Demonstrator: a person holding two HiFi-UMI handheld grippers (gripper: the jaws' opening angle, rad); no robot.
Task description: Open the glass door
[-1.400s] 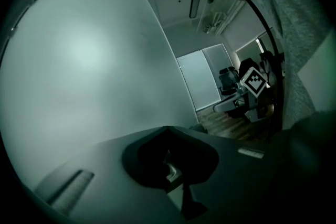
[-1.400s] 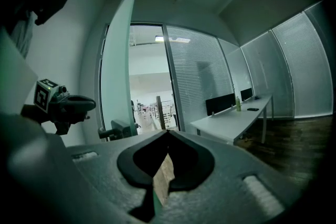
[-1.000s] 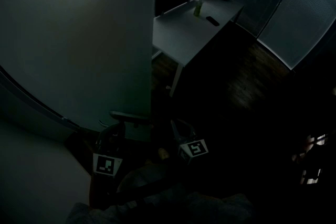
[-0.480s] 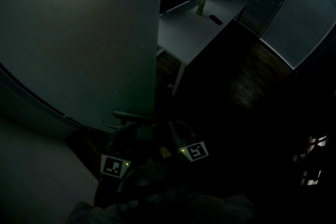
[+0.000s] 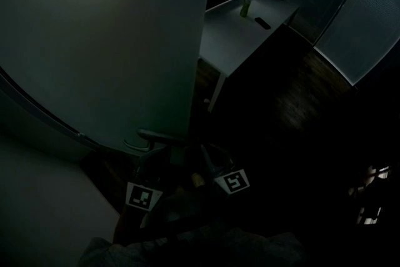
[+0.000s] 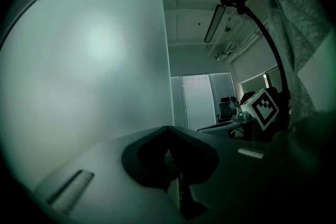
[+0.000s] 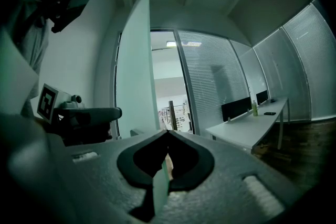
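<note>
The frosted glass door (image 5: 112,40) stands ajar, its free edge running down the middle of the head view. A lever handle (image 5: 159,136) juts from its lower part. My left gripper (image 5: 153,158) sits just under that handle, jaws shut with nothing seen between them; in the left gripper view (image 6: 168,128) the door face (image 6: 94,60) fills the left. My right gripper (image 5: 203,154) is at the door's free edge; in the right gripper view (image 7: 168,132) the thin glass edge (image 7: 159,186) runs between the closed jaws. The handle (image 7: 92,114) also shows there, at the left.
Beyond the door, a long white desk (image 5: 240,34) carries a green bottle (image 5: 245,6) and a small dark item (image 5: 262,23). Glass walls with blinds (image 5: 356,28) close the room on the right. The floor is dark wood (image 5: 294,103). A pale wall (image 5: 37,216) is at lower left.
In the head view the door's free edge has swung to the right, more than the desk behind it has shifted. Both grippers have gone slightly right with it.
</note>
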